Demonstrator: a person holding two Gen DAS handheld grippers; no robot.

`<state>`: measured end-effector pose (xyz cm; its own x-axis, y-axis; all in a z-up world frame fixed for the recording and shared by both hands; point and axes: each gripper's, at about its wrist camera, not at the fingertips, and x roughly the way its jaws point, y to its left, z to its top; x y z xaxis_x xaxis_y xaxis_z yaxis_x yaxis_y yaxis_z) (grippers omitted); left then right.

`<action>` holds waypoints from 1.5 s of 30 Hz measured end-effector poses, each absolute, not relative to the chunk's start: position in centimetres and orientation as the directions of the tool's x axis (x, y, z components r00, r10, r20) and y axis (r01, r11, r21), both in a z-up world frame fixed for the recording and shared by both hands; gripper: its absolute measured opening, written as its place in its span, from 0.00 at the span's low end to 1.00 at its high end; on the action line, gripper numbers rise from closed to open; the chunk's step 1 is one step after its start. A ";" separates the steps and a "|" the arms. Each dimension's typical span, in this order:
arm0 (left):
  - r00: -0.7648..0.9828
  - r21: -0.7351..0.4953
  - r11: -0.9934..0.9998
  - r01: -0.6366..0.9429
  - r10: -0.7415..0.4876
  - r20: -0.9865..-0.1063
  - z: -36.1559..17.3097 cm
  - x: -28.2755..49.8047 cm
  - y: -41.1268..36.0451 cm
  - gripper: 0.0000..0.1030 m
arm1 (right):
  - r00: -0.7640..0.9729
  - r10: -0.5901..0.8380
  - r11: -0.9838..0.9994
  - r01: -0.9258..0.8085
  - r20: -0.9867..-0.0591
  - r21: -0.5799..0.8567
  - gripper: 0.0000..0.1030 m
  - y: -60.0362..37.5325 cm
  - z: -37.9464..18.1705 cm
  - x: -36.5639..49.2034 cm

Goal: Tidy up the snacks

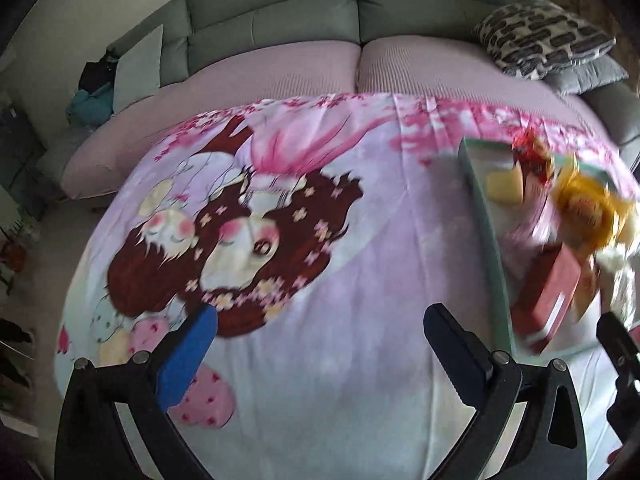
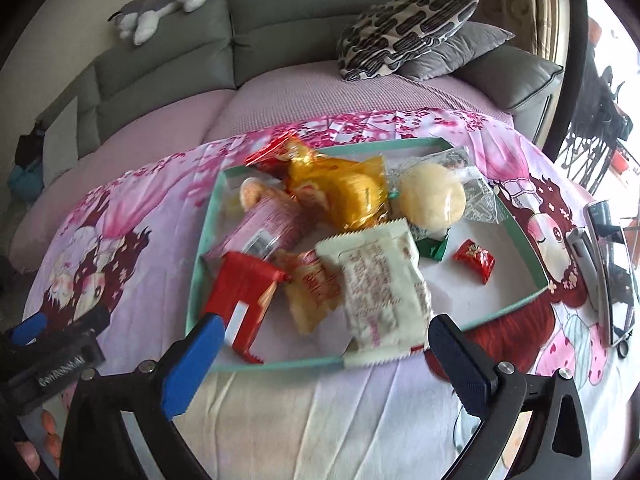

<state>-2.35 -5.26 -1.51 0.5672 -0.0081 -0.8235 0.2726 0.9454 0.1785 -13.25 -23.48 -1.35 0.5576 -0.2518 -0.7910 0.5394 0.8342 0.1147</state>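
Blue-padded right claw [image 2: 324, 334] wide open, empty, above snack tray [image 2: 200, 248]

Black hand-held gripper [image 2: 324, 338] arms, blue pads [image 2: 192, 364], silver screws.

Left gripper [image 1: 320, 324], black frame with one bright blue foam pad and one dark pad: jaws spread wide, nothing between them, angled steeply downward. Right gripper [image 2: 326, 336], same black build and blue padding: jaws likewise wide apart, empty, tilted downward. The two sit side by side, each at the edge of the other's view.
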 end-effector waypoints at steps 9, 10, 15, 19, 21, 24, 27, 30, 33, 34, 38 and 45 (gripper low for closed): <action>0.558 0.180 0.937 0.300 -0.019 -0.830 -1.6 -3.0 -5.2 1.00 | 0.549 -0.245 0.849 0.520 -0.799 0.097 1.00 -22.5 -1.7 -13.3; 0.551 0.171 0.937 0.305 -0.027 -0.834 -1.7 -3.0 -5.2 1.00 | 0.546 -0.244 0.849 0.519 -0.801 0.095 1.00 -22.5 -1.7 -13.2; 0.526 0.150 0.940 0.305 -0.035 -0.850 -2.1 -2.5 -5.0 1.00 | 0.531 -0.240 0.851 0.518 -0.812 0.088 1.00 -22.6 -2.1 -13.0; 0.514 0.138 0.943 0.303 -0.039 -0.857 -2.3 -2.2 -4.9 1.00 | 0.531 -0.241 0.852 0.516 -0.813 0.084 1.00 -22.7 -2.1 -13.0; 0.500 0.131 0.944 0.304 -0.041 -0.865 -2.6 -2.0 -4.8 1.00 | 0.532 -0.238 0.854 0.513 -0.813 0.086 1.00 -22.7 -2.2 -13.0; 0.486 0.133 0.944 0.303 -0.032 -0.873 -2.9 -1.9 -4.8 1.00 | 0.529 -0.234 0.853 0.515 -0.816 0.090 1.00 -22.8 -2.3 -12.9; 0.485 0.134 0.942 0.308 -0.034 -0.874 -3.0 -1.9 -4.8 1.00 | 0.522 -0.231 0.848 0.521 -0.821 0.093 1.00 -23.1 -2.6 -12.9; 0.483 0.137 0.939 0.316 -0.035 -0.875 -3.0 -2.0 -5.0 1.00 | 0.518 -0.227 0.848 0.522 -0.824 0.095 1.00 -23.2 -2.7 -12.9; 0.487 0.135 0.939 0.315 -0.038 -0.873 -2.8 -2.1 -5.0 1.00 | 0.516 -0.224 0.846 0.525 -0.827 0.099 1.00 -23.4 -2.7 -12.9; 0.489 0.134 0.940 0.314 -0.039 -0.872 -2.8 -2.1 -5.0 1.00 | 0.516 -0.223 0.844 0.526 -0.827 0.100 1.00 -23.4 -2.8 -13.0; 0.488 0.139 0.940 0.313 -0.034 -0.872 -2.8 -2.1 -5.0 1.00 | 0.512 -0.222 0.841 0.532 -0.829 0.103 1.00 -23.6 -2.8 -13.1; 0.493 0.147 0.936 0.320 -0.032 -0.869 -2.8 -2.2 -5.1 1.00 | 0.509 -0.221 0.842 0.531 -0.832 0.101 1.00 -23.6 -2.8 -13.1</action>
